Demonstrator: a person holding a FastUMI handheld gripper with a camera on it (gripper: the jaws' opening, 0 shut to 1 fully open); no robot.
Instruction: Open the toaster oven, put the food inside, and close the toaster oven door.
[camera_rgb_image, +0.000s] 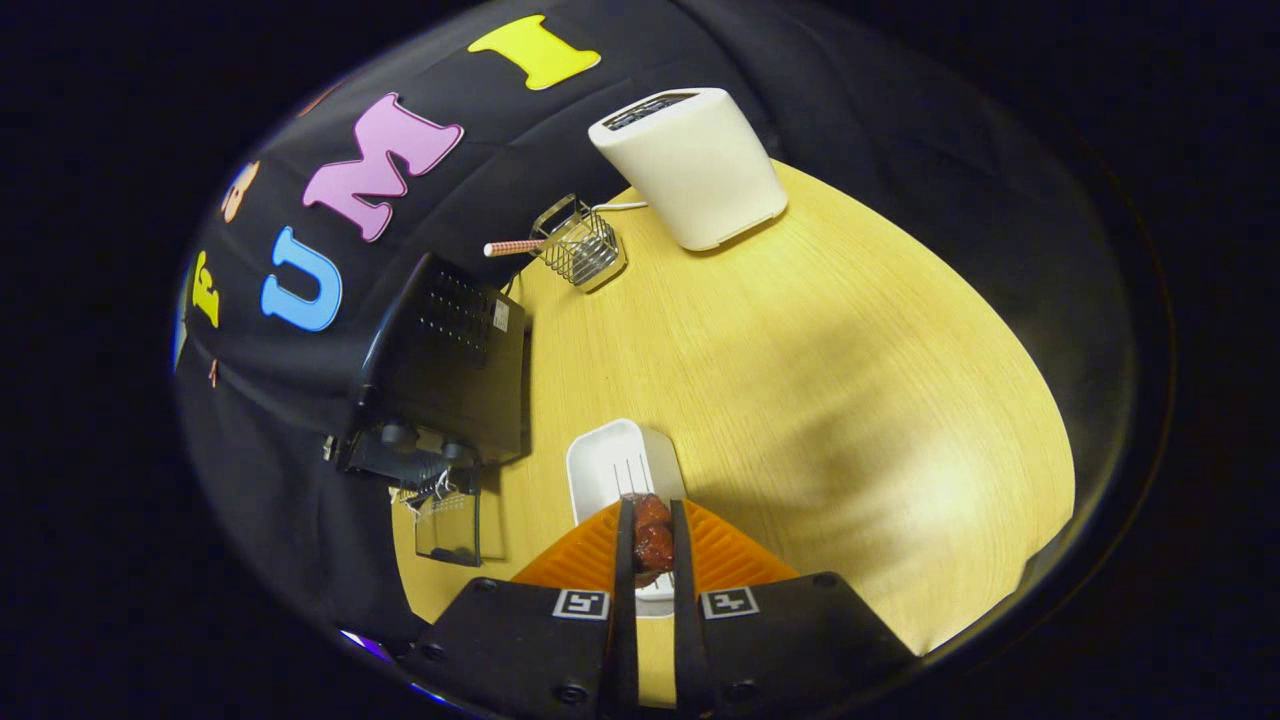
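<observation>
Gripper jaws pinch the reddish food just above the white tray. Toaster oven sits near, door dropped open. Advice: keep the squeeze steady, swing low toward the opening, clear the door edge.

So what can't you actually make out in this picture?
- Food: pinched in the tool; its fingers cover both sides, so its kind is unclear.
- Toaster oven: its inside is hidden, seen from above with the door hanging open.
- White tray: near end hidden behind the fingers.
- Wire basket: contents too small to tell.
</observation>
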